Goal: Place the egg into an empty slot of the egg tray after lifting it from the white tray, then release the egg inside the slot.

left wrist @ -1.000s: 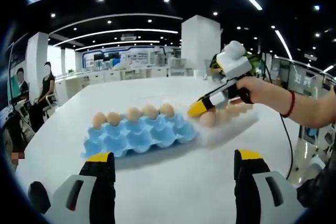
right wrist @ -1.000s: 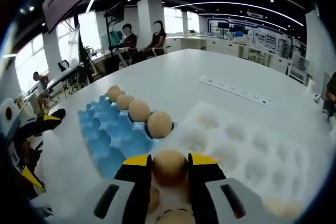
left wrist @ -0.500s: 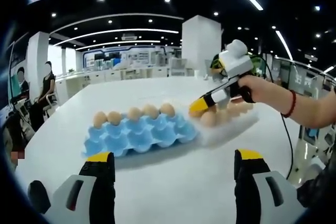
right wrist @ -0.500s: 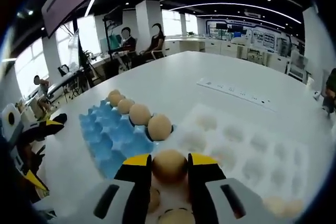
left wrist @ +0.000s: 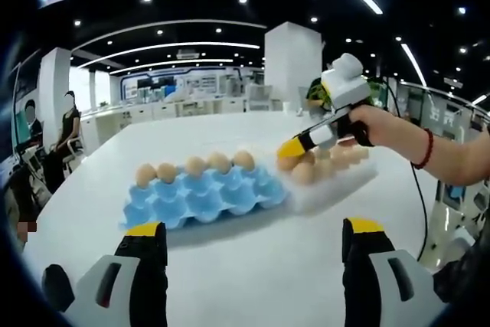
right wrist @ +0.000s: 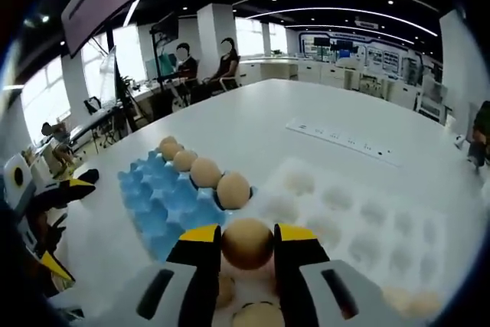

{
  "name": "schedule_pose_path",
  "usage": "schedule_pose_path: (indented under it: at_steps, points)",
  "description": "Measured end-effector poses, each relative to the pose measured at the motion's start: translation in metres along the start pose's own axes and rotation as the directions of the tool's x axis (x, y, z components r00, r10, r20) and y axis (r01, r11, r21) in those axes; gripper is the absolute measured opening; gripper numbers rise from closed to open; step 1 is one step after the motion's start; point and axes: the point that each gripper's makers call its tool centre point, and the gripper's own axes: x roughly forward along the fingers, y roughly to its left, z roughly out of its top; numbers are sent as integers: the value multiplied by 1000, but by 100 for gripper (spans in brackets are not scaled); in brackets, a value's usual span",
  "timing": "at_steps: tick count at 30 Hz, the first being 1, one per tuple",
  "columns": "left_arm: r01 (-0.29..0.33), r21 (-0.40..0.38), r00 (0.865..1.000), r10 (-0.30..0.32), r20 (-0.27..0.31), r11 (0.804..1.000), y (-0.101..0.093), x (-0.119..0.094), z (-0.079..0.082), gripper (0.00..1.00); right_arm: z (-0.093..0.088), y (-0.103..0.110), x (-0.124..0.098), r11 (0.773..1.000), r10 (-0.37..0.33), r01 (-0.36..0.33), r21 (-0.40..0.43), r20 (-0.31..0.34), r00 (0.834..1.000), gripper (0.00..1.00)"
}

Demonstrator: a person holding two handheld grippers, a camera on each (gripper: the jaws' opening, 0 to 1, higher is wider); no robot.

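Yellow-tipped jaws of the right gripper [right wrist: 246,244] clamp an egg [right wrist: 247,243] above the white tray [right wrist: 360,227], just beside the blue egg tray [right wrist: 157,201]. The left gripper [left wrist: 253,239] hangs wide open, empty, over the table [left wrist: 253,266].

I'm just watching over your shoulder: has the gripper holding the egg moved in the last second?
Yes. In the left gripper view the right gripper has risen a little above the white tray, lifting its egg; the blue egg tray hasn't shifted.
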Motion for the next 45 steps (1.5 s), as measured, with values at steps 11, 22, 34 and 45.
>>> schedule_pose_path:
  at_steps: [11,22,34,45]
  points:
    - [4,13,1000,-4,-11,1000,-1,1,0,97,8,7,0,1000,11,-11,5,24,1000,28]
    - [6,14,1000,-6,-13,1000,-1,0,-1,98,13,20,6,999,23,-23,-23,28,999,28]
    - [7,10,1000,-7,-16,1000,1,-2,-3,100,20,42,14,997,60,-59,-40,31,998,28]
    - [-1,3,1000,1,-20,1000,6,-6,-5,100,21,55,21,995,88,-87,-43,27,996,28]
